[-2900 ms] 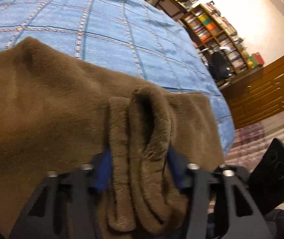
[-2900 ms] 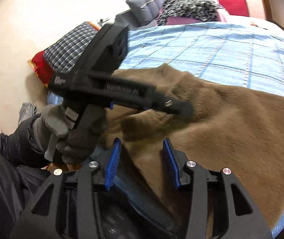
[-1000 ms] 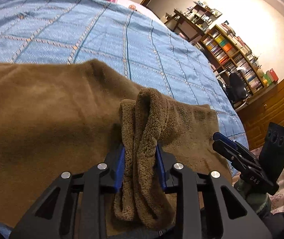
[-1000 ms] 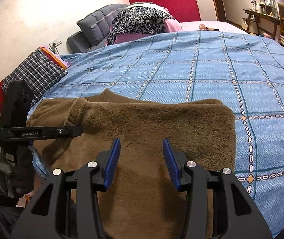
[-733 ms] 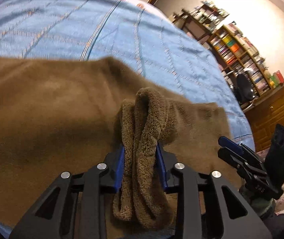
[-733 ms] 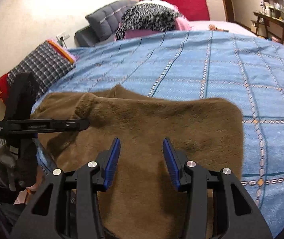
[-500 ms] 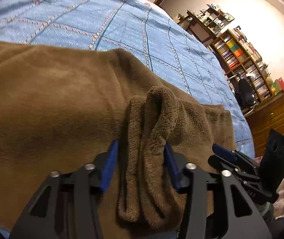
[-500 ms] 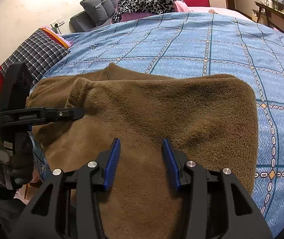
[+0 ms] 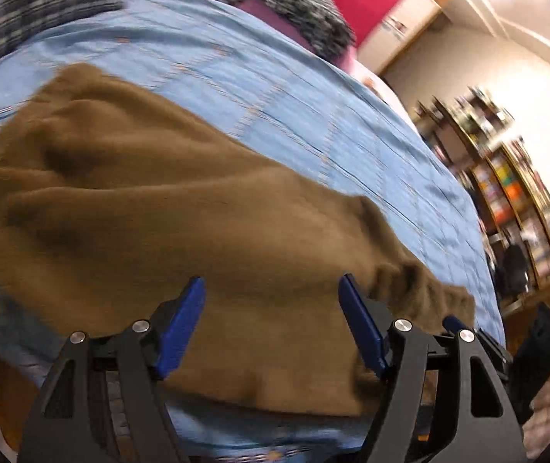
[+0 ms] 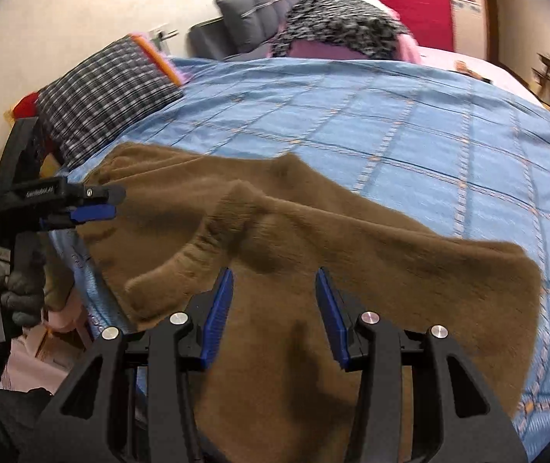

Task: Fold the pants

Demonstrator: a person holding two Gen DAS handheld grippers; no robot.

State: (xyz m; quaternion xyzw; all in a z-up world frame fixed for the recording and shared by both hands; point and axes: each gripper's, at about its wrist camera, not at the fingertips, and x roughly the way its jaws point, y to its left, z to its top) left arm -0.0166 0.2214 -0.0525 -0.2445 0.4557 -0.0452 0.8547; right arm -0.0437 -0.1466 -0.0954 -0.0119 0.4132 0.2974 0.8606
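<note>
- Found brown fleece pants [image 9: 182, 231] spread flat on the blue checked bedspread [image 9: 275, 88], near the bed's front edge, checked pillow [image 10: 105, 92] beyond the far corner.
- Noted left tongs [image 9: 271, 320] wide apart, jaws just opened, nothing between the pads; a second ago clamped on a bunched fold of the fleece, now released and lying flat below.
- Seen from the right wrist view, left tongs [image 10: 97, 208] clear of the cloth at its left end, held by a gloved hand [image 10: 8, 289].
- Noted right tongs [image 10: 275, 308] partly open and empty, hovering above the cloth's middle, pads apart from the fleece; opening unchanged from the earlier views.
- Observed ridge and crease [image 10: 232, 208] across the upper layer near the left end; right end [image 10: 506, 266] lying smooth.
- Judged the fold just laid down and let go; one fold stage likely complete.
- Judged next need: smoothing the ridge, or gripping an edge for a further fold; both tongs free for it.
- Blurred left view; exact edge alignment not determinable.
</note>
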